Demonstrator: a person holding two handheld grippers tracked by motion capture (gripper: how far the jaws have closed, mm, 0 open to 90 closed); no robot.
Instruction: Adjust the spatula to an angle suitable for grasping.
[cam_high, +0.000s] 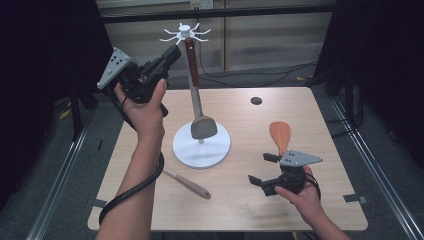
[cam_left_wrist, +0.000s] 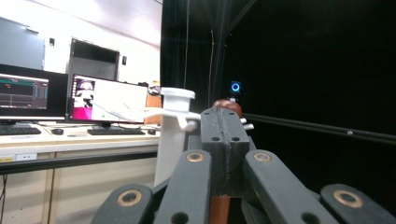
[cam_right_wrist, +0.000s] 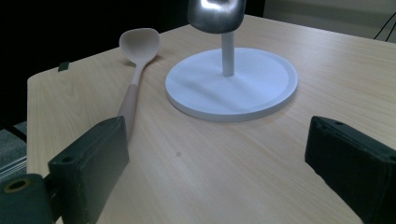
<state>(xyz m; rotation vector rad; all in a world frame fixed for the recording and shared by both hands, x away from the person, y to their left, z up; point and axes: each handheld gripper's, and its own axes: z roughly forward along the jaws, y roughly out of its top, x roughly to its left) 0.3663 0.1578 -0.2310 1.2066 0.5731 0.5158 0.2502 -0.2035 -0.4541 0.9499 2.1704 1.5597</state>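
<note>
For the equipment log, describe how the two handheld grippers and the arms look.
Both the left claw and right claw are black linkage tools with blocky dark pads, brass-coloured pivot pins and a grey three-cornered plate on top. A thick black cable loops under the left forearm. Both forearms are bare, without sleeves.

No readable text, label, brand, number or sign appears anywhere. The monitors (cam_left_wrist: 70, 98) in the left gripper view show graphics and coloured traces, but anything written on them is too small and blurred to read.

White rack (cam_high: 201, 145) mid-table, bare wood around.
</note>
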